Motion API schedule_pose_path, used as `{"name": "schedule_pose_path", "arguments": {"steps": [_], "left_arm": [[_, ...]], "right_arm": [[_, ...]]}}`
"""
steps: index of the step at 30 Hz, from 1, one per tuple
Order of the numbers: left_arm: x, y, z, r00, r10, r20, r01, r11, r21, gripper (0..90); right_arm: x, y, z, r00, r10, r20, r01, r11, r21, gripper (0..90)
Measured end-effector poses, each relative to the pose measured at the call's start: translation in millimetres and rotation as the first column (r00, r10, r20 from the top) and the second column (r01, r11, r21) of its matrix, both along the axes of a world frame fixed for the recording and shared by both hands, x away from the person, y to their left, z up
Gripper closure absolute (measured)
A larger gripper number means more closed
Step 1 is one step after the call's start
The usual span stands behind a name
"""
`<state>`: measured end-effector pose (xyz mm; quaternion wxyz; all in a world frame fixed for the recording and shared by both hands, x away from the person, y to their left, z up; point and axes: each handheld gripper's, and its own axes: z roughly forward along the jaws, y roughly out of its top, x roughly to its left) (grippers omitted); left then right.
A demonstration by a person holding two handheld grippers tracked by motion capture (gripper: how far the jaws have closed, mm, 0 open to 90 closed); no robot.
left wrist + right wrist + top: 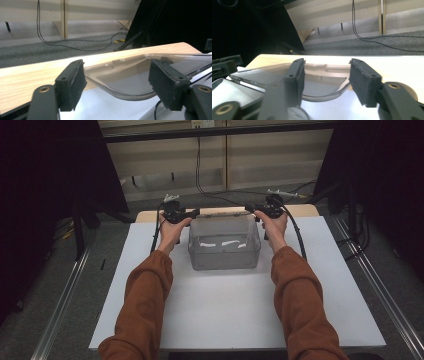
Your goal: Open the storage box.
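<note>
White table top (225, 310) carries 1 clear plastic bin (224, 251).

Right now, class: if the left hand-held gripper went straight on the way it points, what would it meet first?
Probably the clear plastic bin: its curved rim corner lies between the open jaws of the left hand-held gripper, though depth is unclear.

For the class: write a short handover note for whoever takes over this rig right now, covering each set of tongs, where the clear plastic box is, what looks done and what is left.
Left tongs: open, pads either side of the rim at the far left corner of the clear plastic box, not pressing it.
Right tongs: open, likewise astride the rim at the far right corner.
Box: upright on the white board, towards its far edge, near the wooden table edge; a few small white bits lie inside.
Done: box appears set down, both grips let go.
Left: probably draw both tongs back clear of the rim.
</note>
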<state>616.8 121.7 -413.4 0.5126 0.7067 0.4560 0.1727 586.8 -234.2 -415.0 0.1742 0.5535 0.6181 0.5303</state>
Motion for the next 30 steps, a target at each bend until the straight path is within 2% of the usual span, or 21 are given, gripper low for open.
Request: {"name": "schedule_pose_path", "arguments": {"steps": [4,5,7,8,10,13,19,23,24,26,27,30], "left_arm": [[-4.0,1.0,3.6,0.9995,-0.004,0.031,0.004,1.0000,-0.001,22.1],[-5.3,0.5,3.7,0.9993,-0.008,0.035,0.008,1.0000,-0.001,21.3],[-8.0,-0.5,3.9,0.9989,-0.013,0.045,0.013,0.9999,0.000,20.2],[-9.8,-1.0,4.4,0.9988,-0.013,0.048,0.013,0.9999,-0.001,19.4],[-13.8,-2.2,5.0,0.9988,-0.020,0.044,0.021,0.9995,-0.024,19.2],[-19.3,-3.5,6.3,0.9973,-0.036,0.064,0.037,0.9992,-0.016,16.5],[-29.5,-0.4,10.8,0.9939,-0.035,0.105,0.035,0.9994,0.000,9.1],[-37.7,4.0,11.9,0.9916,-0.037,0.124,0.040,0.9990,-0.022,5.2],[-40.2,4.6,11.9,0.9918,-0.033,0.123,0.038,0.9987,-0.035,4.8],[-49.1,6.7,10.4,0.9880,-0.036,0.150,0.042,0.9985,-0.034,3.9],[-49.1,6.7,10.4,0.9880,-0.036,0.150,0.042,0.9985,-0.034,3.7],[-58.9,6.9,11.5,0.9759,-0.061,0.210,0.071,0.9967,-0.039,2.8]], "right_arm": [[-2.0,4.1,2.9,0.9997,0.011,0.021,-0.011,1.000,-0.013,40.1],[-3.8,7.9,5.3,0.9990,0.028,0.036,-0.026,0.999,-0.044,38.0],[-4.6,9.2,6.5,0.9985,0.037,0.041,-0.035,0.998,-0.050,37.4],[-6.4,11.3,8.5,0.9984,0.043,0.037,-0.040,0.997,-0.068,33.1],[-7.0,12.1,9.4,0.9982,0.048,0.036,-0.045,0.996,-0.078,30.9],[-11.1,13.1,11.9,0.9967,0.063,0.051,-0.057,0.992,-0.109,24.6],[-22.2,9.2,15.6,0.9926,0.053,0.110,-0.041,0.993,-0.110,12.0],[-35.2,6.7,16.5,0.9885,0.050,0.143,-0.029,0.989,-0.145,4.9],[-37.8,6.0,16.8,0.9884,0.048,0.145,-0.026,0.989,-0.144,5.6],[-43.5,5.5,16.3,0.9859,0.038,0.163,-0.016,0.991,-0.135,5.5],[-46.3,5.9,16.7,0.9836,0.033,0.177,-0.006,0.989,-0.149,5.2],[-52.4,7.2,18.0,0.9806,0.029,0.194,0.008,0.982,-0.190,4.9]]}}
